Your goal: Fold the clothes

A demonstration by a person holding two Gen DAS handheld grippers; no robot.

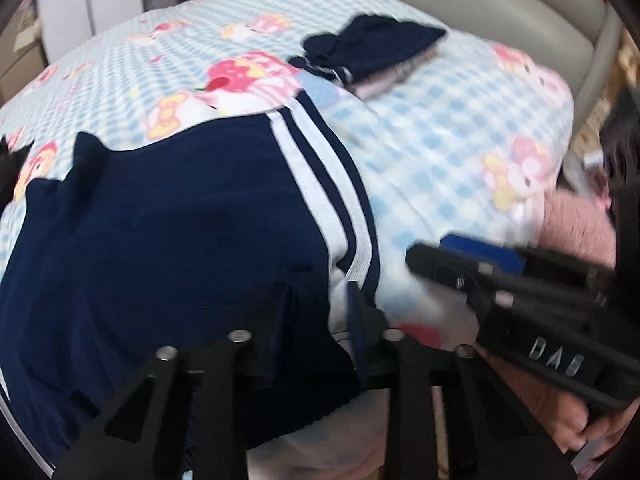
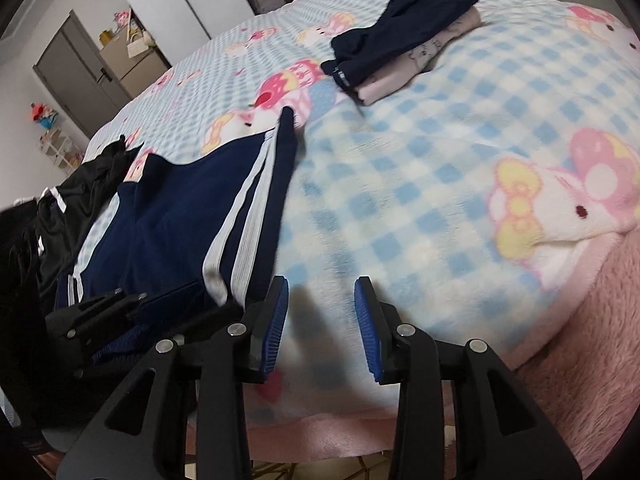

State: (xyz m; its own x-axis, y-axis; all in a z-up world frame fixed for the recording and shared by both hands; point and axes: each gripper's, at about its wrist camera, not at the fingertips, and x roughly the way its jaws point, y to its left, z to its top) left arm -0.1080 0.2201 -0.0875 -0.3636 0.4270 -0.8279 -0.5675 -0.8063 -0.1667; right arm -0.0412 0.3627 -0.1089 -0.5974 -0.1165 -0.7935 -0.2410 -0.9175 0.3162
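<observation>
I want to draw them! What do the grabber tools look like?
Both are black plastic with triangle cut-outs and silver screws. The right gripper has ridged blue pads on its fingers. In the left gripper's view, its side shows pale letters.

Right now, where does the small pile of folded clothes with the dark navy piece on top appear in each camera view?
Left wrist view: folded pile at upper centre, beyond the navy striped shorts.
Right wrist view: folded pile at the top, right of centre, far across the checked blanket.
Shared landmark: the white side stripes of the shorts, leading toward the pile.
</observation>
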